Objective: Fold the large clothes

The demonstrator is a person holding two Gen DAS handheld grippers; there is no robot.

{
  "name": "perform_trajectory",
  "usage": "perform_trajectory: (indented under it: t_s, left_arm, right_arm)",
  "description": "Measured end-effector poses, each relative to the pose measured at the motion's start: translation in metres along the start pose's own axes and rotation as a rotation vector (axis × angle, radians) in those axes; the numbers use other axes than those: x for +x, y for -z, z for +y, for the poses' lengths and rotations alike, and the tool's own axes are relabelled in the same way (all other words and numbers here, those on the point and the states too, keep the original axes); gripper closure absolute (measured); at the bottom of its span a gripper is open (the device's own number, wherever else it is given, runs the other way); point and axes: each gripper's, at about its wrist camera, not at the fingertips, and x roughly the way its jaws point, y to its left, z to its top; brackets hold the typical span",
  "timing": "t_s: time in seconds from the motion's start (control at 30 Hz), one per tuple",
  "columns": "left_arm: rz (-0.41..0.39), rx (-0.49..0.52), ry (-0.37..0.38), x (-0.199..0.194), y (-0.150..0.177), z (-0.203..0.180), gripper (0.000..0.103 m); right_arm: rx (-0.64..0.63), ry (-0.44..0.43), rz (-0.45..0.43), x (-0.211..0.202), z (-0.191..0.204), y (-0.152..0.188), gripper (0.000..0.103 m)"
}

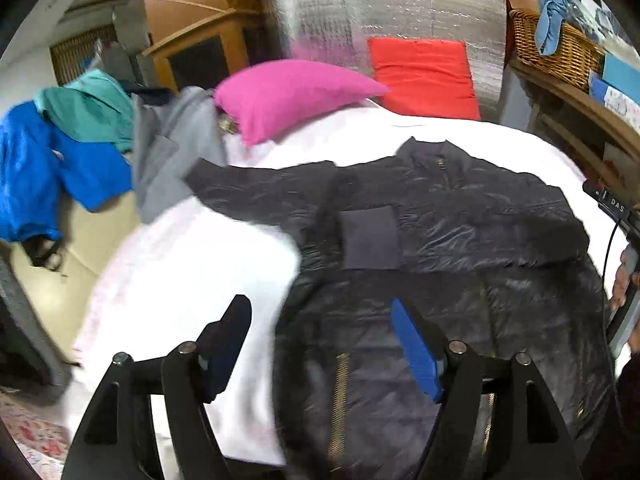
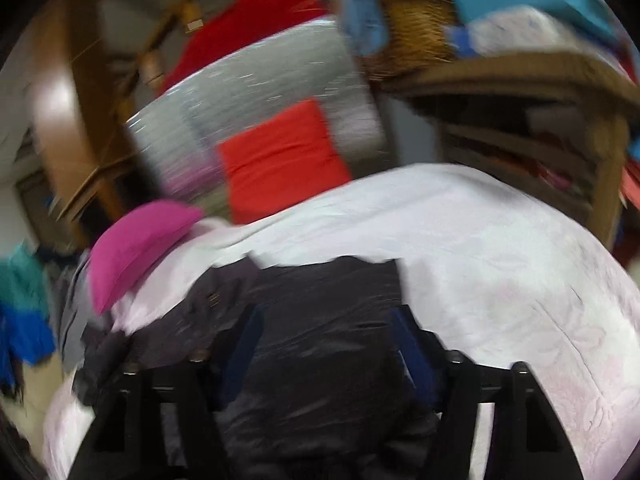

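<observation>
- One dark jacket (image 1: 460,216) lies spread on the bed (image 1: 180,272).
- Two pillows: pink (image 1: 288,96), red (image 1: 424,76).
- Left tongs (image 1: 320,344) gape, empty.
- Right tongs (image 2: 328,344) parted above the jacket; grip unclear.

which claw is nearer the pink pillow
Left. The left claw hovers over the black jacket's hem on the pink pillow's side; the right claw is over the far sleeve.

The jacket (image 1: 460,220) lies on the bed (image 1: 180,280), pillows (image 1: 288,96) behind it.
</observation>
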Motion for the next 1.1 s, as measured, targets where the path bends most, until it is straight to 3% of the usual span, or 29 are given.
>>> perform_trajectory:
  t_s: [0.1,0.17,0.27,0.33,0.43,0.67,0.77,0.83,0.87,0.93,1.1]
  left_arm:
    - [0.000,-0.021,-0.024,-0.010,0.003,0.017,0.027]
    - [0.007,-0.043,-0.056,-0.015,0.002,0.028,0.027]
    - [0.009,-0.062,-0.080,-0.017,0.003,0.038,0.026]
    - [0.009,-0.062,-0.094,-0.015,0.005,0.039,0.025]
    - [0.005,-0.054,-0.114,-0.009,0.007,0.044,0.023]
    - [0.009,-0.082,-0.147,0.029,-0.005,0.072,0.020]
    - [0.029,-0.123,-0.124,0.058,-0.015,0.094,0.019]
    - [0.062,-0.163,-0.101,0.080,-0.022,0.112,0.019]
    - [0.081,-0.197,-0.077,0.095,-0.027,0.127,0.019]
    - [0.099,-0.249,-0.060,0.117,-0.034,0.149,0.019]
    - [0.130,-0.407,-0.029,0.176,-0.054,0.203,0.019]
  right_arm:
    - [-0.139,-0.042,0.061,0.000,0.037,0.011,0.053]
    - [-0.179,-0.061,0.152,0.011,0.052,0.023,0.053]
    - [-0.159,-0.057,0.383,0.053,0.055,0.045,0.053]
    - [-0.167,0.000,0.502,0.080,0.054,0.061,0.052]
    - [-0.210,0.015,0.476,0.081,0.064,0.061,0.052]
    - [-0.186,-0.083,0.294,0.060,0.084,0.038,0.052]
    - [-0.165,-0.067,0.379,0.081,0.095,0.039,0.052]
    - [-0.116,-0.087,0.523,0.108,0.095,0.051,0.052]
    - [-0.111,-0.072,0.540,0.115,0.094,0.055,0.052]
    - [-0.125,-0.083,0.513,0.111,0.097,0.050,0.052]
    - [-0.014,-0.218,0.454,0.094,0.090,0.022,0.052]
